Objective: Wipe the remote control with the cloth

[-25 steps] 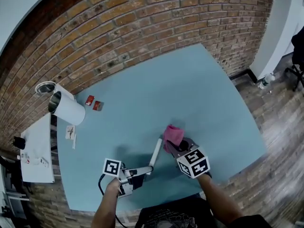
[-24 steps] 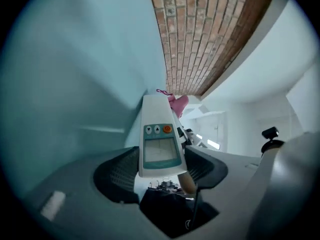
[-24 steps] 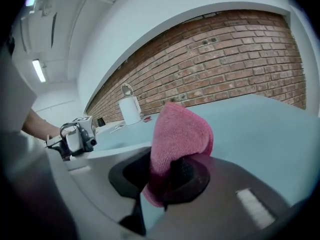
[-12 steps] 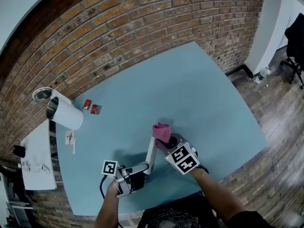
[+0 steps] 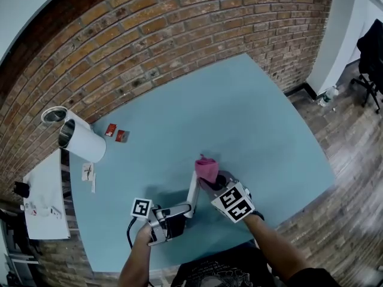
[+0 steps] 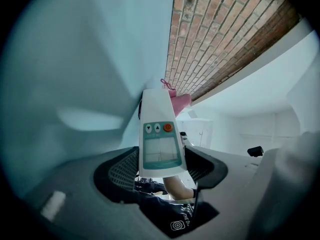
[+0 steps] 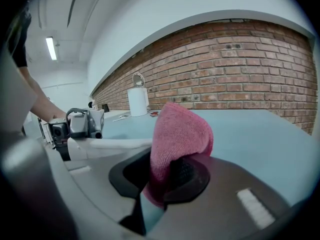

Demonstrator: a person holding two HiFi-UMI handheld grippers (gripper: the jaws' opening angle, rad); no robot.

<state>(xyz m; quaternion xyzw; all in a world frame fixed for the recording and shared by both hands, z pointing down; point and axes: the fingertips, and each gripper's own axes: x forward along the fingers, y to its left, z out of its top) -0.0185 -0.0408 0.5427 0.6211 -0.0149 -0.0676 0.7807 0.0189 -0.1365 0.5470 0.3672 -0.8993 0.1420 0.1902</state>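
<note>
My left gripper (image 5: 179, 211) is shut on the near end of the white remote control (image 5: 192, 191), which it holds above the blue table (image 5: 239, 112). In the left gripper view the remote (image 6: 159, 134) runs out between the jaws, display and orange button facing up. My right gripper (image 5: 213, 182) is shut on a bunched pink cloth (image 5: 207, 167), pressed beside the remote's far end. The right gripper view shows the cloth (image 7: 177, 134) pinched in my right gripper (image 7: 167, 176), with the remote (image 7: 110, 146) to its left. The cloth (image 6: 180, 101) peeks past the remote's tip.
A white cylinder (image 5: 84, 139) lies on its side at the table's far left, with two small red packets (image 5: 116, 133) and paper slips (image 5: 88, 172) nearby. A white side table (image 5: 45, 196) stands at the left. A brick wall (image 5: 179, 34) borders the far edge.
My right gripper has carried the pink cloth left, against the remote's far end. In the last half second both grippers barely shifted.
</note>
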